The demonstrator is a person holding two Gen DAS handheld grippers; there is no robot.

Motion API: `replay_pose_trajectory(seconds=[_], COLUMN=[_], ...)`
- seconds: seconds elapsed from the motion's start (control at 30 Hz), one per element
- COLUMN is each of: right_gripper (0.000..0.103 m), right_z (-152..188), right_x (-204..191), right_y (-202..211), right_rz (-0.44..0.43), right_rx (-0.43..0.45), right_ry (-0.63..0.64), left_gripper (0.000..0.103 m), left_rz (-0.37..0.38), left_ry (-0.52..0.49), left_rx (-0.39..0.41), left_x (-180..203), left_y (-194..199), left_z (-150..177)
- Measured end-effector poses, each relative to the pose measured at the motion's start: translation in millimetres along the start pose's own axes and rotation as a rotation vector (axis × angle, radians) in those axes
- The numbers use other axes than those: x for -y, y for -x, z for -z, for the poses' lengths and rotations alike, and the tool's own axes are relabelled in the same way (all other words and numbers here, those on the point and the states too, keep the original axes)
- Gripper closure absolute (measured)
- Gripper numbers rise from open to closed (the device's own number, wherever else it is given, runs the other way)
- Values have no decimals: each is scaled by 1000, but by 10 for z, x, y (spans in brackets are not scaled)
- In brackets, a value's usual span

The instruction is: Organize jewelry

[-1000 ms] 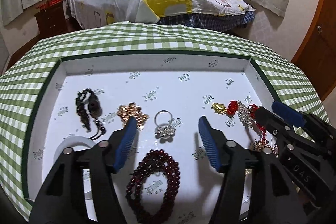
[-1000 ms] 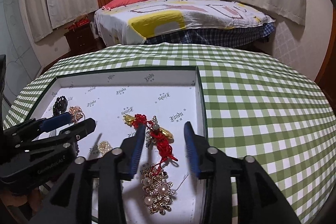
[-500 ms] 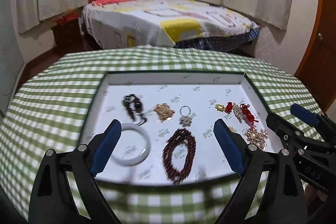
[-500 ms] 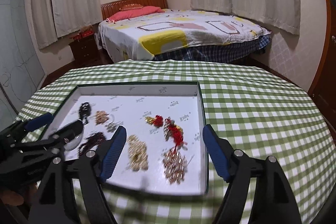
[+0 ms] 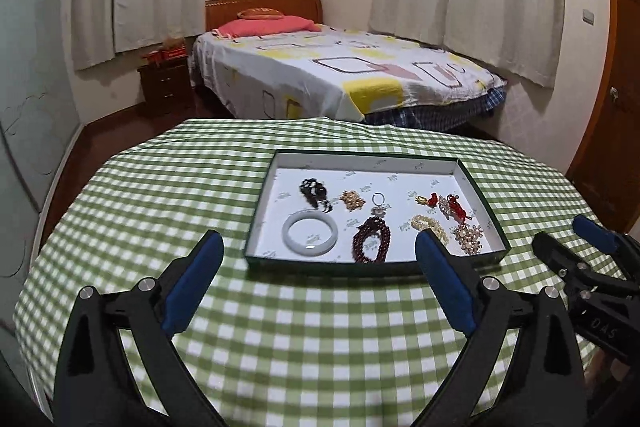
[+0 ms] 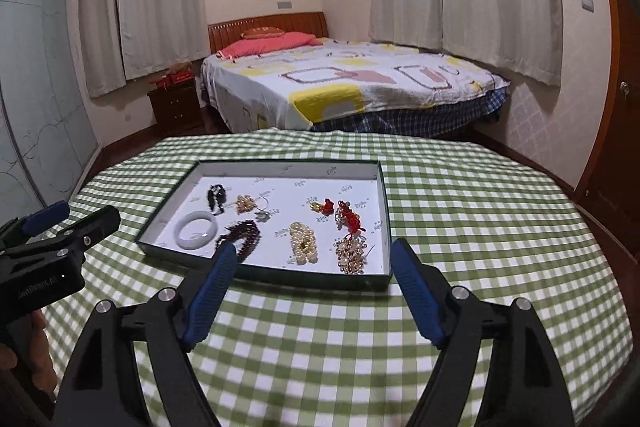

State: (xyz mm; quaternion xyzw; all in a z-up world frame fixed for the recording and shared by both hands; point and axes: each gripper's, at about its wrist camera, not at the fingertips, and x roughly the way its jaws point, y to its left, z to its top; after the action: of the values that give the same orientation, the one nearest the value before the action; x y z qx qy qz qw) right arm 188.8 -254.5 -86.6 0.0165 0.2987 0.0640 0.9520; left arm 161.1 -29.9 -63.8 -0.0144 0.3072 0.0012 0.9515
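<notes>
In the left wrist view, the left hand-held gripper [image 5: 318, 269] hangs above the surface [image 5: 168, 187], which is covered in a green-and-white checked cloth; its blue-padded fingers [image 5: 194, 279] are spread wide and hold nothing. Beyond them a shallow tray [image 5: 360, 159] with dark green walls and a white printed lining lies on the cloth. Inside it, a white bangle [image 5: 310, 233] sits near the front left, a dark red bead bracelet [image 5: 371, 241] just beside it to the right, a black beaded piece [image 5: 314, 191] behind the bangle, a small gold ornament [image 5: 353, 200] and a silver ring [image 5: 378, 205] toward the middle, and a red-and-gold charm [image 5: 446, 203], a pearl strand [image 5: 428, 223] and a gold pearl brooch [image 5: 467, 237] on the right side. The right hand-held gripper [image 5: 576, 241] enters from the right edge, apart from the tray, its jaws released. A bed [image 5: 340, 75] stands behind the surface. In the right wrist view, the right hand-held gripper [image 6: 314, 291] is likewise released and empty, its fingers [image 6: 416, 297] wide apart in front of the tray's near wall [image 6: 280, 273]. The bangle [image 6: 197, 229], the red beads [image 6: 240, 233], the pearl strand [image 6: 303, 242] and the brooch [image 6: 351, 254] lie along the tray's front half. The left hand-held gripper [image 6: 68, 217] shows at the left edge, off the tray.
</notes>
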Motion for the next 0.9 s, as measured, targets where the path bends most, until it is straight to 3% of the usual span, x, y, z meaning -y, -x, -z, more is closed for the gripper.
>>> replay_pose_trajectory(seconds=[0.4,0.9], right_gripper=[24,24], right_z=[-42,-33], right_x=[-74,-122], right_y=[712,986], right_rz=[18,18], right_rx=[109,168], right_ry=[22,39], left_gripper=[5,4], left_rz=[-39,-37], left_ry=[49,53], left_rx=[86,159], left_x=[-211,-246], left_y=[799,1182], left_z=[35,11])
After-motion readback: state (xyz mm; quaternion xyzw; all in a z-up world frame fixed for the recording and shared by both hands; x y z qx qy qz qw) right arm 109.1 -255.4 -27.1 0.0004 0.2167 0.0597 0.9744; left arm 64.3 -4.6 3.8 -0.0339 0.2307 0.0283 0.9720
